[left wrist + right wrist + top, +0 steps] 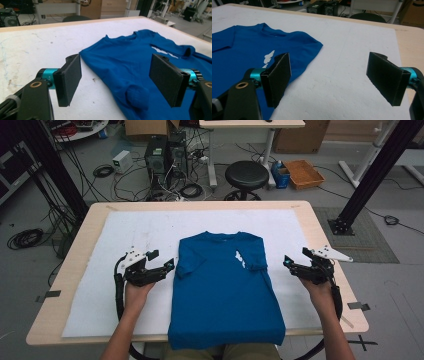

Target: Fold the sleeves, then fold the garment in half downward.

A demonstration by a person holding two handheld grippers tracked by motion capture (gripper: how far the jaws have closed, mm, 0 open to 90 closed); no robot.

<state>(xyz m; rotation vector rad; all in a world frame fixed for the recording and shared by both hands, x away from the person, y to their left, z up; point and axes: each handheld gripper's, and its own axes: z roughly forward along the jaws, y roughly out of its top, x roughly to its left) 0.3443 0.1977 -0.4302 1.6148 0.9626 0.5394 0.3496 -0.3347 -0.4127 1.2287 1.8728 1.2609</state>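
Shirts number one: a single blue T-shirt [222, 290] lies flat on the white mat [100, 285] that covers the worktop [75, 250], its collar at the far end and its hem hanging just over the near edge. One white print [241, 259] marks its chest. Both short sleeves are folded in over the body, so the shirt makes a long, narrow block.

Claws number two, one in each of the person's hands, with one forearm coming in from the near edge on each side of the T-shirt.

On the left side of the T-shirt, the left claw [167, 265] points toward the folded left sleeve, its tips just beside the cloth. In the left gripper view its two black pads [70, 80] stand spread wide; the shirt's edge and a rumpled fold of sleeve lie on the mat between and beyond them, and neither pad presses on the cloth. The hand lies low over the mat, the wrist roughly level.

On the right side of the T-shirt, the right claw [290, 263] points inward at the right sleeve and stands a little apart from it. In the right gripper view its pads [277, 77] are also spread wide, with bare white mat between them and the shirt's shoulder off beyond one pad. It grips nothing.
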